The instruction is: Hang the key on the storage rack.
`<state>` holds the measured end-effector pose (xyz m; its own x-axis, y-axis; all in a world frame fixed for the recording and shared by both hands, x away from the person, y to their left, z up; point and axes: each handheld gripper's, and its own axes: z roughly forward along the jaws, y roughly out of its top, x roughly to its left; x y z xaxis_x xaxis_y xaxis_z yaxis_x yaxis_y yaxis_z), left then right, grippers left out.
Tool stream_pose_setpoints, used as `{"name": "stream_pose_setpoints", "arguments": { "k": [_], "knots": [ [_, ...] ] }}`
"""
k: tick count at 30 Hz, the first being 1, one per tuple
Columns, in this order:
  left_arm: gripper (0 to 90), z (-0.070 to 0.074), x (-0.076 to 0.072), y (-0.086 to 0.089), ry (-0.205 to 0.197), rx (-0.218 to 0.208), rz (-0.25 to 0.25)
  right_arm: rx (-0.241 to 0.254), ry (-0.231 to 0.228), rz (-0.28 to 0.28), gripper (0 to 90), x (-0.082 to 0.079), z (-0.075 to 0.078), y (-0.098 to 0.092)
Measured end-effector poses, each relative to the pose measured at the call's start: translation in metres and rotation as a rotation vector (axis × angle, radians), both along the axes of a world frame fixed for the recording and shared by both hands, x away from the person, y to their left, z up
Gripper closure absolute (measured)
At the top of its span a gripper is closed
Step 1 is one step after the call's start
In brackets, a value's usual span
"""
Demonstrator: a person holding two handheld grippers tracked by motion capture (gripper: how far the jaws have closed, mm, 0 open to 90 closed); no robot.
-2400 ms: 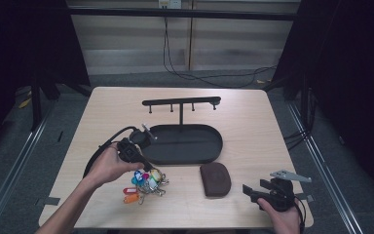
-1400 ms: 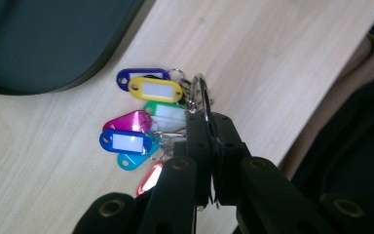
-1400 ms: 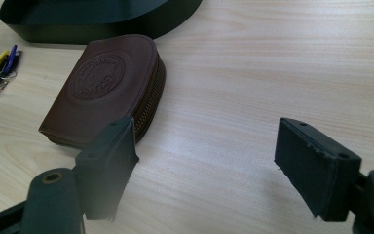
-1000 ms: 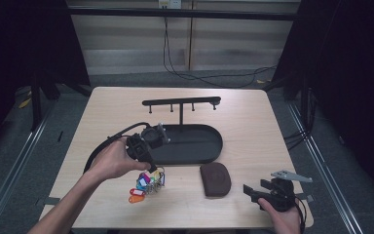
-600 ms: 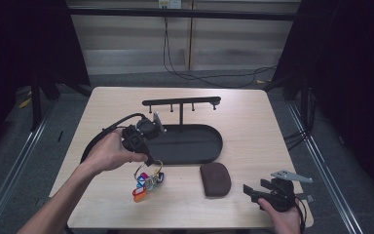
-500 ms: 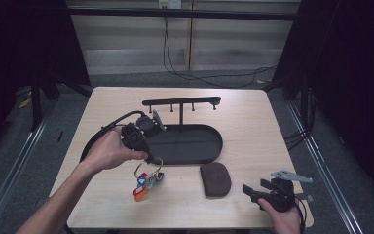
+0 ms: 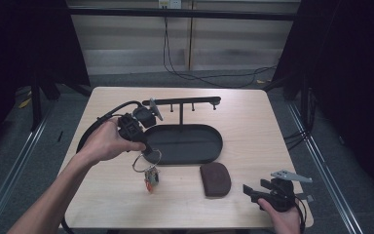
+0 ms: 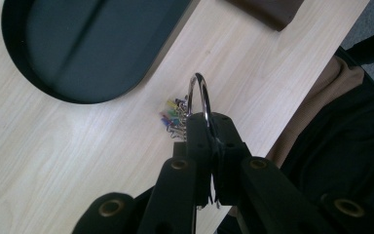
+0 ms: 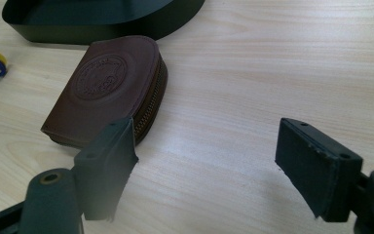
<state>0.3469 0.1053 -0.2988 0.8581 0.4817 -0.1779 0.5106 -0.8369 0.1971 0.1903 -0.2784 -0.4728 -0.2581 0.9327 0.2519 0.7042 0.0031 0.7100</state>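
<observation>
**Key ring lifted off the desk, hanging still to do**

The pale wood-grain desk (image 7: 253, 122) carries everything, its top smooth and matt. Toward its far edge stands a black metal rack (image 7: 181, 102): a thin post and a level bar with short pegs pointing down, rising from a long oval tray (image 7: 209, 146) with a low wall and a dull dark floor. Just off the tray's near rim, toward the desk's near edge, lies a brown leather pouch (image 7: 215, 179), rounded at one end, zipped along its side and stamped with a round emblem.

The left gripper (image 7: 148, 152) hangs over the tray's left end, its jaws clamped tight on the key ring (image 8: 199, 95), a bright steel loop. Below the loop dangles a bunch of keys with coloured plastic tags (image 7: 150, 179), clear of the desk near the middle of its near edge. The right gripper (image 9: 209, 161) rests at the near right corner, jaws wide apart with nothing between them.

By my reading, the pickup is done; carrying the ring up to a peg and hooking it on remains.
</observation>
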Motion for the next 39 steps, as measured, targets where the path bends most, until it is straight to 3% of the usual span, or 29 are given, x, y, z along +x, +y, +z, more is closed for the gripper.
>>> {"name": "stream_pose_setpoints", "arguments": {
  "k": [25, 30, 39],
  "knots": [
    [87.9, 0.021, 0.030, -0.001, 0.025, 0.081, 0.044, 0.002, -0.001, 0.004, 22.3, -0.001, 0.000, 0.000],
    [87.9, 0.028, 0.037, -0.004, 0.029, 0.079, 0.030, 0.004, -0.001, 0.009, 22.2, -0.001, 0.000, 0.000],
    [87.8, 0.035, 0.055, -0.004, 0.035, 0.088, 0.065, 0.004, -0.002, 0.010, 22.1, -0.001, 0.000, 0.000]
  ]
}}
